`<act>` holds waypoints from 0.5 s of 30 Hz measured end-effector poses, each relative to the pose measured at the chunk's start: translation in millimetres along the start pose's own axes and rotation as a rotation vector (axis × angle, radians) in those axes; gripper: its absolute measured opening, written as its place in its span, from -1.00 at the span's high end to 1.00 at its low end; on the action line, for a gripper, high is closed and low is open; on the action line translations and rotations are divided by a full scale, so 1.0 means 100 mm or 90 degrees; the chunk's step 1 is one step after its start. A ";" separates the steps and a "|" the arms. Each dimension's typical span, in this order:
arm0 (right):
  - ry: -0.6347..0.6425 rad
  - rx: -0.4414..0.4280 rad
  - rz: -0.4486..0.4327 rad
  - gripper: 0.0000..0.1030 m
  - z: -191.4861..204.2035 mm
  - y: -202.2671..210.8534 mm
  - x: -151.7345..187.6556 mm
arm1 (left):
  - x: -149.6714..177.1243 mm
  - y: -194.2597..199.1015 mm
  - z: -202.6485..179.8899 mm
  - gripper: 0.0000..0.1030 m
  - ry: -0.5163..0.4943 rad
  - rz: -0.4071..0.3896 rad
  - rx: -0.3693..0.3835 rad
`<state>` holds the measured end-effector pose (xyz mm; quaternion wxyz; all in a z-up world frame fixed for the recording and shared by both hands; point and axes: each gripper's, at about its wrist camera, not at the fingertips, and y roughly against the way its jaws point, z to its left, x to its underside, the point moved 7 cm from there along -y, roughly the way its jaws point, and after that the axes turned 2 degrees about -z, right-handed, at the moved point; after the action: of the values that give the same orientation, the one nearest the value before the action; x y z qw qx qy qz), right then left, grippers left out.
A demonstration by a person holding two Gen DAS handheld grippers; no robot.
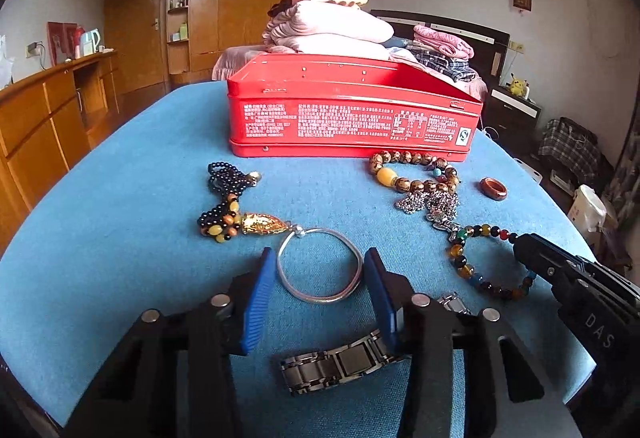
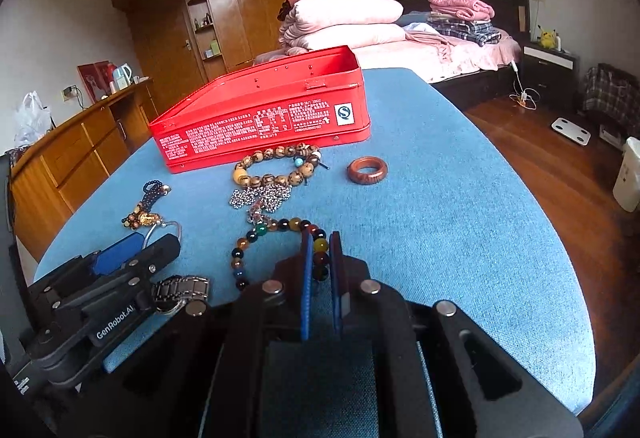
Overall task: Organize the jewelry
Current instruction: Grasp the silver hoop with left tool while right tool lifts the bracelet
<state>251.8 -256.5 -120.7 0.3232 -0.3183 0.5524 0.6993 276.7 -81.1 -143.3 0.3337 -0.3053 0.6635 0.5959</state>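
Jewelry lies on a blue-covered table in front of an open red tin. My left gripper has its blue pads touching both sides of a silver bangle that rests on the cloth. My right gripper is shut on a multicoloured bead bracelet, with an amber bead pinched between its pads. In the left wrist view the right gripper meets that bracelet at the right. The left gripper shows at the lower left of the right wrist view.
A black-bead string with a gold pendant lies left of the bangle. A wooden bead bracelet, a silver chain and a brown ring lie near the tin. A metal watch band lies under the left gripper. The table edge drops off right.
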 end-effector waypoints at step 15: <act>-0.004 -0.010 0.014 0.77 -0.01 -0.06 0.04 | -0.09 0.19 0.09 0.13 -0.002 -0.038 0.005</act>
<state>254.1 -256.4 -127.7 0.3148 -0.3123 0.5494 0.7082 267.4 -70.0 -125.5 0.3534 -0.3228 0.6559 0.5836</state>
